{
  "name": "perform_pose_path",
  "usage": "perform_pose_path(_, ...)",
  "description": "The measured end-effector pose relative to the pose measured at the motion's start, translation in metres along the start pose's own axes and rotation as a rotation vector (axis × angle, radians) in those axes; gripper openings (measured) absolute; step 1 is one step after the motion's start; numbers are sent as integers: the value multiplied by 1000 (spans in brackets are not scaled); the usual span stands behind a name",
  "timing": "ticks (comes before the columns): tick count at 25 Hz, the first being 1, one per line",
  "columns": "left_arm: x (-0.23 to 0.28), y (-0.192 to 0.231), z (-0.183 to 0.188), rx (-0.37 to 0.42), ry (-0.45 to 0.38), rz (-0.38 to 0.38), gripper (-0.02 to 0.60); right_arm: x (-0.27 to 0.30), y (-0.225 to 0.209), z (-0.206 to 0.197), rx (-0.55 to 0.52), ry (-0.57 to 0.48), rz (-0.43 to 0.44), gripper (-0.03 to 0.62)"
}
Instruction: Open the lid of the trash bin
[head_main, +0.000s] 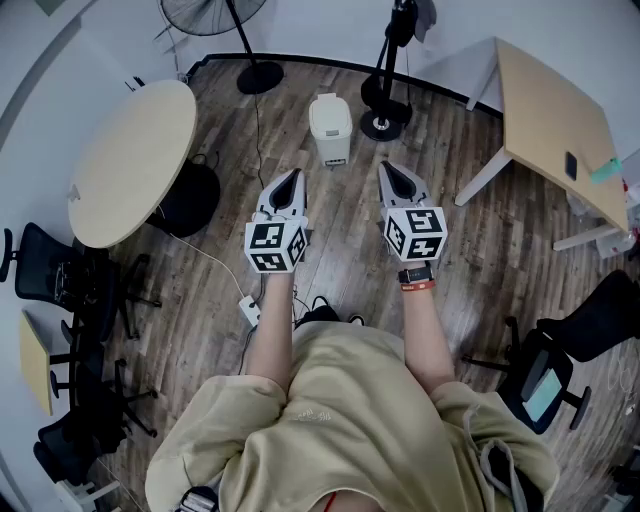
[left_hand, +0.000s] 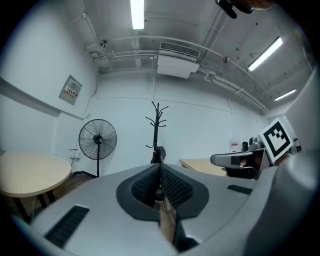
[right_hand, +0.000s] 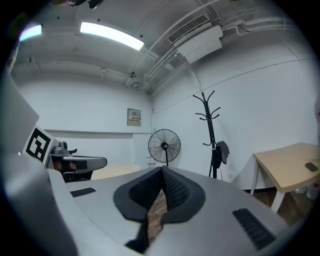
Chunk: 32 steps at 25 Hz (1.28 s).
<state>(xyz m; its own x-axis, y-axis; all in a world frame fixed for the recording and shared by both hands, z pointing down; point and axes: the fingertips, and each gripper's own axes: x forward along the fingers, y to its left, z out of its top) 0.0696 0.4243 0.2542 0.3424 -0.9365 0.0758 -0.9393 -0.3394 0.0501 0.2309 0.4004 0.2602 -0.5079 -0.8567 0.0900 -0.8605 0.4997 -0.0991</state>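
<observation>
On the floor (head_main: 345, 235), trash bin (head_main: 330, 122) sits closed.

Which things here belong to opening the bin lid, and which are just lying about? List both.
For the job:
trash bin, with its lid down
left gripper, shut, empty
right gripper, shut, empty

Lying about:
round table
rectangular table
standing fan
coat stand
office chair
power strip
</observation>
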Motion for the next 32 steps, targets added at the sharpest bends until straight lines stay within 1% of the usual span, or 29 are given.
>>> perform_pose_path(4, -10, -3, -7, 3, 5, 14, 23, -10, 2, -3, 9, -11, 3, 15)
perform_pose_path(7, -14, 0, -10, 0, 6, 24, 23, -11, 2, -3, 41, -25, -2, 15)
perform_pose_path(10, -6, 7, -13, -4, 3, 25, 23, -4, 0, -3, 87, -47, 22, 17)
perform_pose_path(12, 5, 15, -15, 1, 1, 22, 23, 6, -6, -5, 115, -68, 16, 16)
perform_pose_path(17, 44, 50, -15, -3, -6, 25, 23, 55, -20, -4, 55, -48, -10, 15)
perform_pose_path(20, 72, 73, -10, -3, -1, 23, 23, 93, -22, 3, 39, -35, -7, 15)
perform_pose_path(27, 130, 129, 8, -1, -3, -5, 23, 176, -13, 14, 57, -17, 8, 15)
perform_pose_path(32, 164, 157, 8, -20, 5, -28, 23, 220, -19, 17, 63, -4, 3, 17)
